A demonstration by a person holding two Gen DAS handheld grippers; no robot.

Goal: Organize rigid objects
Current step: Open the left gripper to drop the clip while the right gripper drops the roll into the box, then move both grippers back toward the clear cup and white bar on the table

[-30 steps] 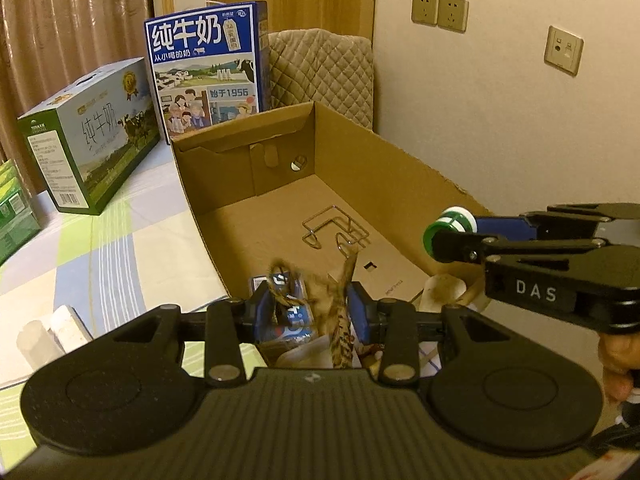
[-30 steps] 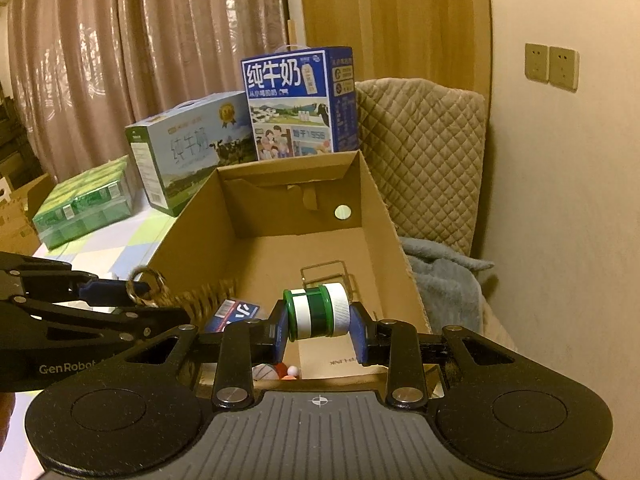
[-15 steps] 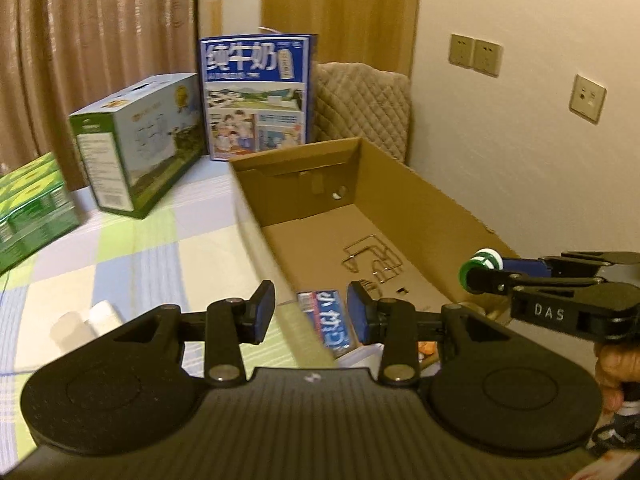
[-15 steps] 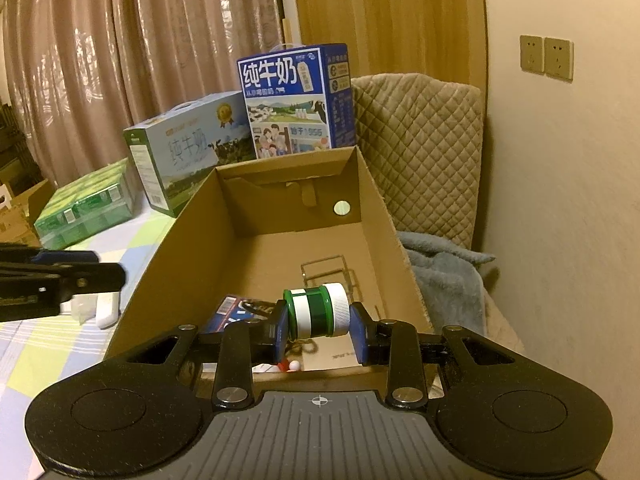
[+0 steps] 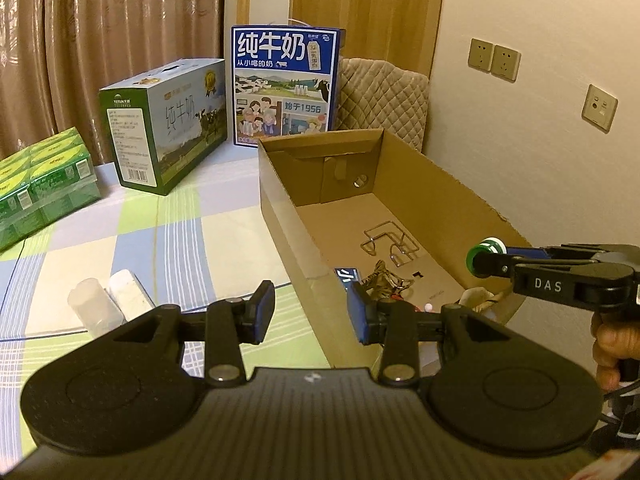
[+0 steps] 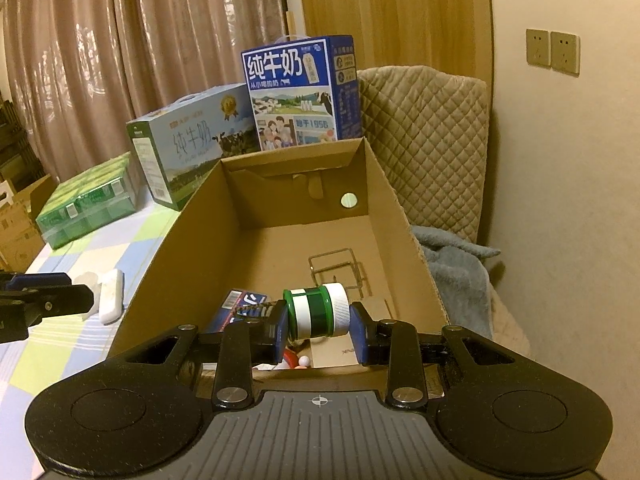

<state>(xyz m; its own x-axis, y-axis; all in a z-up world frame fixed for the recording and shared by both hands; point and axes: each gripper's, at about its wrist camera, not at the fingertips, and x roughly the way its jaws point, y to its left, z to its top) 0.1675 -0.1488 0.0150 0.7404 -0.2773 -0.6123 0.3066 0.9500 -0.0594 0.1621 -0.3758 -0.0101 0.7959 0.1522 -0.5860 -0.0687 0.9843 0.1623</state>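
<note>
My right gripper (image 6: 318, 322) is shut on a green and white bottle (image 6: 318, 314), held sideways over the near end of the open cardboard box (image 6: 192, 216). In the left wrist view the bottle (image 5: 486, 258) shows at the right, above the box's right wall (image 5: 452, 196). My left gripper (image 5: 310, 312) is open and empty, above the box's near left wall. Inside the box lie a brown key bundle (image 5: 384, 278), a blue card (image 5: 345, 276) and a wire rack (image 5: 390, 240). A white block (image 5: 128, 292) and a clear cup (image 5: 92, 308) lie on the table at left.
A blue milk carton (image 5: 286, 86) stands behind the box, with a green milk carton (image 5: 168, 120) and green packs (image 5: 40, 184) to the left. A quilted chair (image 6: 424, 140) and grey blanket (image 6: 460, 264) are at right by the wall. The checked tablecloth (image 5: 180, 232) covers the table.
My left gripper let go of the key bundle into the box, opened, and rose back to the left. My right gripper still holds the bottle over the box.
</note>
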